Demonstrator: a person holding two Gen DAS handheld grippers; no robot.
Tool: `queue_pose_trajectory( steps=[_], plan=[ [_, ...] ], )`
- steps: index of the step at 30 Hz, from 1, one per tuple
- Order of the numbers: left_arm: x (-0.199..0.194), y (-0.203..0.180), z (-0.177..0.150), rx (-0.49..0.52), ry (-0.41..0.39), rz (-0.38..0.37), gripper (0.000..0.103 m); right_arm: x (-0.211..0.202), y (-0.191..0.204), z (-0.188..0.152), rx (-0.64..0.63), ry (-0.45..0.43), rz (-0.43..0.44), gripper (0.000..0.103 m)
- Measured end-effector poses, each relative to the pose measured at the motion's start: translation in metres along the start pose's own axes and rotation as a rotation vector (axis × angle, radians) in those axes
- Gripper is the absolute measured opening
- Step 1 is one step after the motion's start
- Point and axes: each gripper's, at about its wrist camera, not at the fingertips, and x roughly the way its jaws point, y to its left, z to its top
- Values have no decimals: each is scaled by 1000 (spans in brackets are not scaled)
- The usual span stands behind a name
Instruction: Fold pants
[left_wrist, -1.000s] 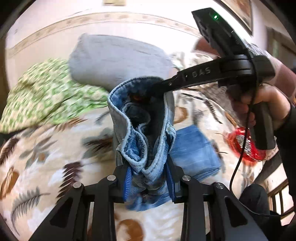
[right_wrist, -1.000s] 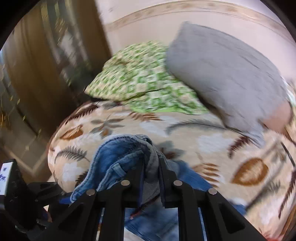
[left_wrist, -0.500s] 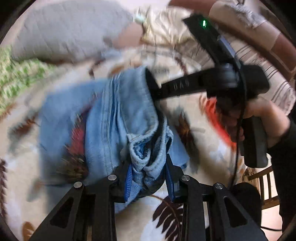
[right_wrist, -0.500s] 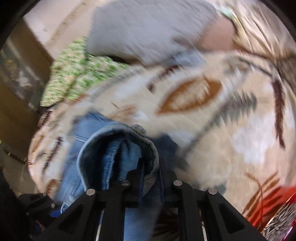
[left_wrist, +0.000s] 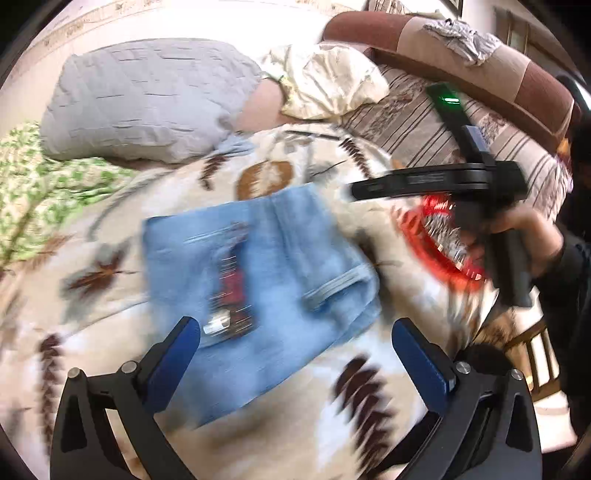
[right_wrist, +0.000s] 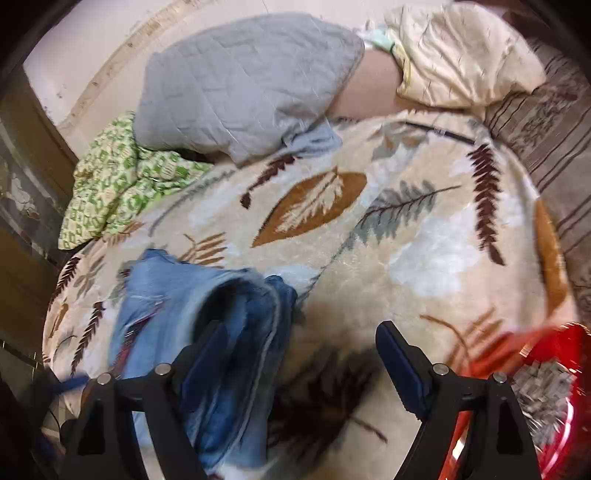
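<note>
A leaf-patterned blanket (right_wrist: 424, 236) is observed covering the bed. At its far edge a grey quilted pillow (left_wrist: 147, 110) is recorded, with a green-patterned cloth (right_wrist: 110, 192) beside it and a cream pillow (right_wrist: 461, 55) to the other side. The pants (left_wrist: 266, 280), light blue denim, are found lying folded in a compact block on the blanket, a dark red patch visible on the upper face; detail is blurred. A red object (right_wrist: 554, 380) is noted near the blanket's near right edge. The left gripper (left_wrist: 295, 354) is seen released, jaws spread wide above the pants. The right gripper (right_wrist: 295, 365) is likewise released, its left finger touching or just beside the denim; which cannot be told.
</note>
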Motion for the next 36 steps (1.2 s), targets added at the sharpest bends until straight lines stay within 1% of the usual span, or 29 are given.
queue_pose_trajectory(
  steps=[2,3,5,7,8,9,11,12,13,14,15,16,17,18,19,20,21,22,23,24,25,27,30,33,34,35,36],
  plan=[
    [-15,24,-5,-11,29,36,103,-16,10,-9,-26,-9,26,87],
    [-20,37,-6,-13,42,55,103,-20,15,-14,-38,-8,51,87],
    [-28,65,-14,-41,62,64,103,-26,28,-29,-40,1,123,87],
    [-25,88,-20,-112,68,23,103,-19,38,-40,-48,30,166,87],
    [-21,100,-25,-173,65,-6,103,-13,48,-48,-68,47,174,87],
    [-16,106,-28,-212,62,-21,103,-7,55,-54,-81,55,167,87],
    [2,119,-34,-328,40,-100,103,5,67,-66,-86,73,173,87],
    [10,120,-37,-367,38,-133,103,8,69,-70,-80,73,176,87],
    [20,121,-41,-419,39,-182,103,10,73,-75,-78,67,180,84],
    [29,120,-43,-450,43,-220,103,11,76,-78,-83,61,176,81],
    [38,117,-46,-462,55,-238,103,13,76,-78,-85,57,170,70],
    [48,113,-49,-460,77,-235,103,14,77,-80,-84,55,165,59],
    [56,110,-50,-456,96,-231,103,15,76,-80,-78,55,167,50],
    [64,106,-54,-460,123,-233,103,17,75,-81,-75,63,171,32],
    [70,105,-57,-464,137,-248,103,17,75,-83,-83,67,157,30],
    [72,104,-60,-457,134,-246,101,16,76,-83,-99,62,142,27],
    [71,103,-60,-443,128,-242,87,15,77,-82,-110,59,136,24],
    [70,103,-60,-421,128,-244,76,11,75,-82,-120,49,126,22],
    [70,105,-61,-423,137,-283,66,7,70,-82,-121,42,119,19],
    [72,107,-61,-428,145,-284,63,8,63,-82,-119,48,86,10],
    [74,108,-61,-422,152,-287,63,13,56,-84,-111,64,85,10],
    [80,104,-60,-397,163,-274,64,28,45,-90,-52,103,105,10],
    [80,104,-60,-396,160,-267,63,33,49,-91,-68,86,72,9],
    [80,104,-59,-389,154,-260,65,30,50,-90,-70,87,71,9],
    [78,103,-58,-383,145,-256,67,29,48,-90,-67,84,77,13],
    [74,102,-58,-382,133,-243,74,24,46,-89,-49,77,94,14],
    [69,102,-57,-386,128,-213,85,19,45,-89,-31,73,110,20]
  ],
)
